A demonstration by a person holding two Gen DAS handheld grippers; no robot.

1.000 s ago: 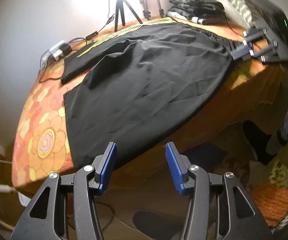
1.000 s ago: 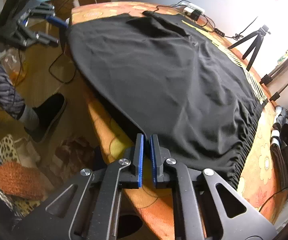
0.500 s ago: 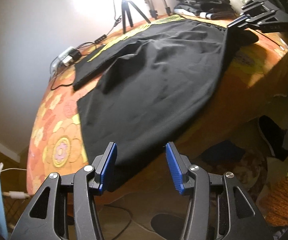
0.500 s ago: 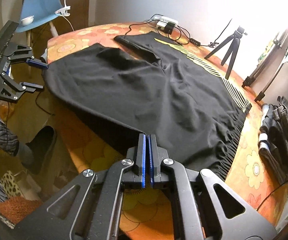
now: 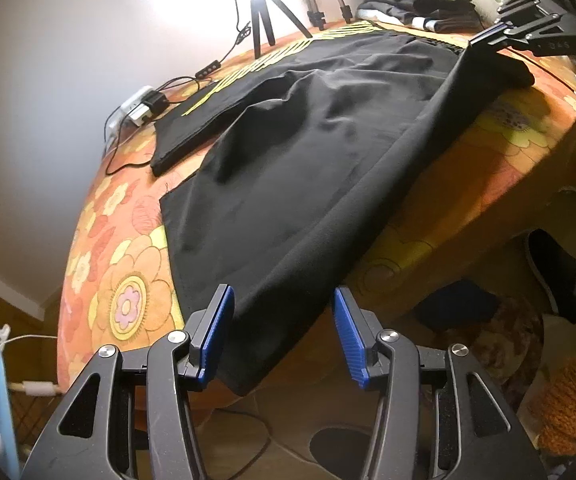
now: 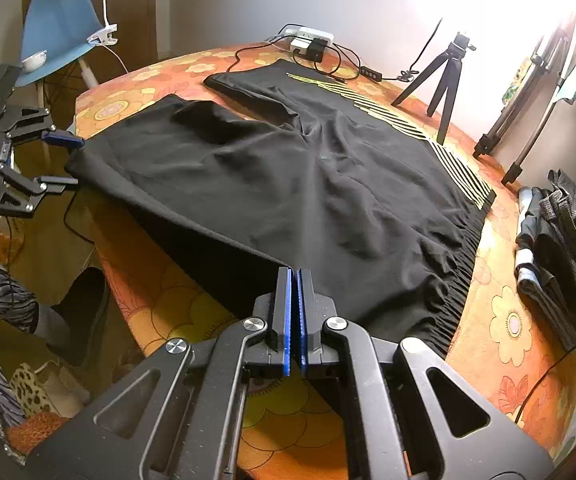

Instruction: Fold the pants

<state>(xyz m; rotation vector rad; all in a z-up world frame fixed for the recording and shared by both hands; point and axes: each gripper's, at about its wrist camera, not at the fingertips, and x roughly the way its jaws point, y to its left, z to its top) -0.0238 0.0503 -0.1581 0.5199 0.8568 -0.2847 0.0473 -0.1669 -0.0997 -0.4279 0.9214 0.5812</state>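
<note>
Right now my right gripper (image 6: 295,312), at the bottom centre of its own view, has its blue pads pressed together on the near edge of the black pants (image 6: 288,176), by the gathered waistband end, and the cloth there rises off the table (image 6: 504,320) into the pinch. My left gripper (image 5: 279,332) sits at the bottom of its view with its pads spread wide, one on each side of the hem corner that hangs over the table edge; whether either pad touches the cloth, I cannot tell. The pants lie spread across the orange flowered tablecloth, filling the middle of both views, with yellow stripes along the far leg. In the right view, my left gripper (image 6: 61,160) shows at the left edge, beside the hem. In the left view, my right gripper (image 5: 484,38) shows at the upper right. A small tripod (image 6: 444,76) stands at the upper right of the right view, and a pile of folded clothes (image 6: 560,248) lies at the right edge.
</note>
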